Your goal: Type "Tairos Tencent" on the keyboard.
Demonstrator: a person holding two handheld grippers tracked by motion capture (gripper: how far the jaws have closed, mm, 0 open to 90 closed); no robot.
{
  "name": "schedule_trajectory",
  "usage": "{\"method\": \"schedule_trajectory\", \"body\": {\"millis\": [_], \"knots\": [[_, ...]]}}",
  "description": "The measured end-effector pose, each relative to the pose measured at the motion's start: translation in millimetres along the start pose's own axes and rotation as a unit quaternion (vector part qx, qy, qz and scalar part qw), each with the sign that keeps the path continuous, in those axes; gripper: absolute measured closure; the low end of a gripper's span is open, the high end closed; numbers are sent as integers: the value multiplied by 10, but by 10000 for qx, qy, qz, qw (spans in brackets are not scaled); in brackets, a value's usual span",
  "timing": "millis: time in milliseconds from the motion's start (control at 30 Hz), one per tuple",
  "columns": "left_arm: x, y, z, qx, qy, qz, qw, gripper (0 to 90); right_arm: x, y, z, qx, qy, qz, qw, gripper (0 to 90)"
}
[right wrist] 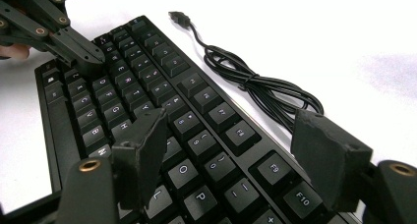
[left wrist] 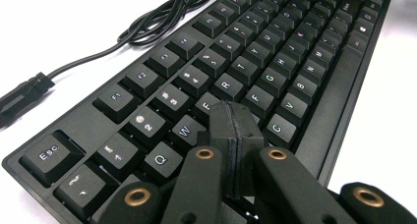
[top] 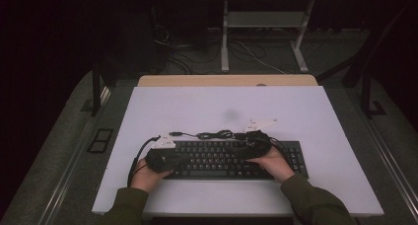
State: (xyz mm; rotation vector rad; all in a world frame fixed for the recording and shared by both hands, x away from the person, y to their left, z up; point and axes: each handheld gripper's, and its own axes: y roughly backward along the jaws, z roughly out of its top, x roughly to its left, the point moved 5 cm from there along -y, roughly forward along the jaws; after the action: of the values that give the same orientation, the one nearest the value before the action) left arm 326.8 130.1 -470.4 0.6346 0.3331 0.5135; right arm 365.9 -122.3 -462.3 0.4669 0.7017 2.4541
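Black left claw (left wrist: 235,117) pressed together on keyboard (left wrist: 275,62); right claw (right wrist: 236,150) spread wide.

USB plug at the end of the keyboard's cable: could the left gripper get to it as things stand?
Probably yes. The USB plug lies loose on the bare table just behind the keyboard, near that end. The left gripper hangs shut over the keys and would have to open first.

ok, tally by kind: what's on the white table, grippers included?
Keyboard: 1
Keyboard cable, loosely bundled behind the keyboard, USB plug loose: 1
Grippers: 2, the left gripper with jaws shut over the keys, the right gripper with jaws open over the keys
Total: 4
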Motion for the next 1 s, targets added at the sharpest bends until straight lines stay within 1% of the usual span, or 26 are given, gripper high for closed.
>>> {"method": "schedule_trajectory", "body": {"millis": [67, 200, 400, 433, 467, 500, 667, 1000], "knots": [[-2, 3, 7, -12, -31, 30, 10000, 886, -2, 2, 1, 4, 2, -1, 10000, 292], [-9, 19, 27, -62, -25, 33, 10000, 886, -3, 4, 3, -2, -8, -1, 10000, 292], [0, 41, 35, -127, 35, 32, 9999, 884, -4, 11, 4, -5, 10, 11, 10000, 292], [1, 46, 39, -152, 54, 26, 9999, 874, -3, 12, 7, -23, 15, 18, 10000, 292], [6, 54, 40, -159, 27, 18, 9999, 864, -2, 14, 8, -33, 17, 21, 10000, 292], [5, 57, 42, -187, 73, 22, 9998, 855, -1, 16, 9, -40, 16, 28, 10000, 291], [14, 79, 52, -261, 118, 17, 9996, 808, 3, 23, 13, -79, -11, 50, 10000, 290], [-1, 81, 69, -309, 167, 28, 9994, 687, 7, 39, 22, -131, -16, 83, 9999, 287]]}}
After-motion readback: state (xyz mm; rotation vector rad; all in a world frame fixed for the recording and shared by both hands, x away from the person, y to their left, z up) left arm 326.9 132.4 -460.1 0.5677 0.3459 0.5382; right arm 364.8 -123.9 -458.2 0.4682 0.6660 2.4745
